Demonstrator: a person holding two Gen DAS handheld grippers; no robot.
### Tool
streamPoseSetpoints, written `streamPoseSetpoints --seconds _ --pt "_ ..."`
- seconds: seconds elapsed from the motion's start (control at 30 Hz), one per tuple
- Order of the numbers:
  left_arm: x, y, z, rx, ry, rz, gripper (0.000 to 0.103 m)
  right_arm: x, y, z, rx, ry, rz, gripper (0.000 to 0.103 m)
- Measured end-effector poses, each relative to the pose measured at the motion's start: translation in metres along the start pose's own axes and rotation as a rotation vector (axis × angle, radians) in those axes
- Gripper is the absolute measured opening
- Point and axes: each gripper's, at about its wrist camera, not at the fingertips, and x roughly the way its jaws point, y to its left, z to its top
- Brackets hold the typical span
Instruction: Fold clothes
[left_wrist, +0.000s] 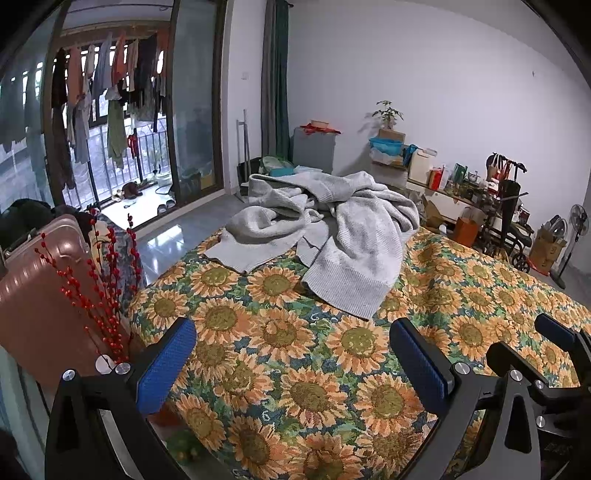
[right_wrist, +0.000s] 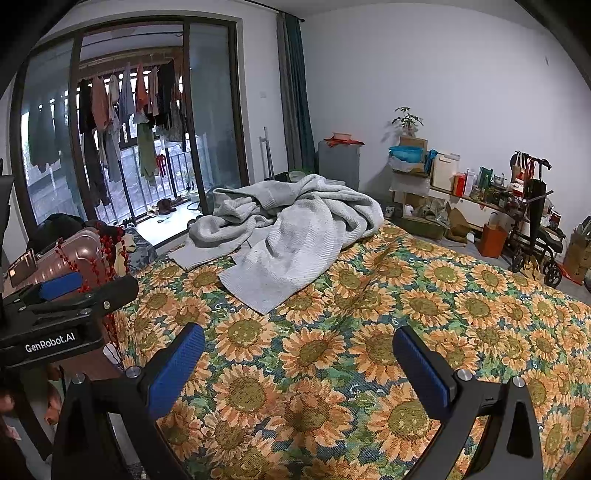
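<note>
A crumpled grey knitted garment (left_wrist: 332, 229) lies in a heap on the bed (left_wrist: 295, 369), in the upper middle of the left wrist frame, its ribbed hem spread toward the camera over the sunflower-patterned bedspread (right_wrist: 443, 314). In the right wrist frame the same heap sits upper centre, a little left of the middle.

The left hand-held gripper (left_wrist: 291, 365) stands wide apart at the bottom of its frame, its 2 blue pads (left_wrist: 166, 365) with nothing between them, hovering over bare bedspread well short of the garment. The right hand-held gripper (right_wrist: 299, 369) is likewise spread wide and empty at the bottom of its own frame, also clear of the garment. Each shows in the other's view: the right one at the lower right edge of the left wrist frame, the left one at the left edge of the right wrist frame.

A pink suitcase (left_wrist: 40, 295) and a spray of red berry branches (left_wrist: 96, 288) stand at the left of the bed. Laundry (left_wrist: 107, 103) hangs on the balcony at upper left. A cluttered shelf (right_wrist: 480, 188) and a wheelchair (right_wrist: 532, 236) fill the right side by the white wall.
</note>
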Motion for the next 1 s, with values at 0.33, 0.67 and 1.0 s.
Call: streamPoseSetpoints --seconds 0.33,0.67,1.0 --pt "0.0000 -0.0009 -0.0012 0.011 -0.006 -0.001 0.103 0.0010 -0.0015 -0.0026 0.011 0.010 0.006 0.103" --pt "-0.0017 -0.0022 0.0000 0.013 -0.005 -0.010 0.103 0.0014 -0.0026 -0.0027 0.010 0.016 0.004 0.103" --pt "-0.0032 -0.0028 0.0013 0.013 -0.006 -0.012 0.103 -0.0010 -0.0009 -0.0013 0.006 0.010 0.011 0.103"
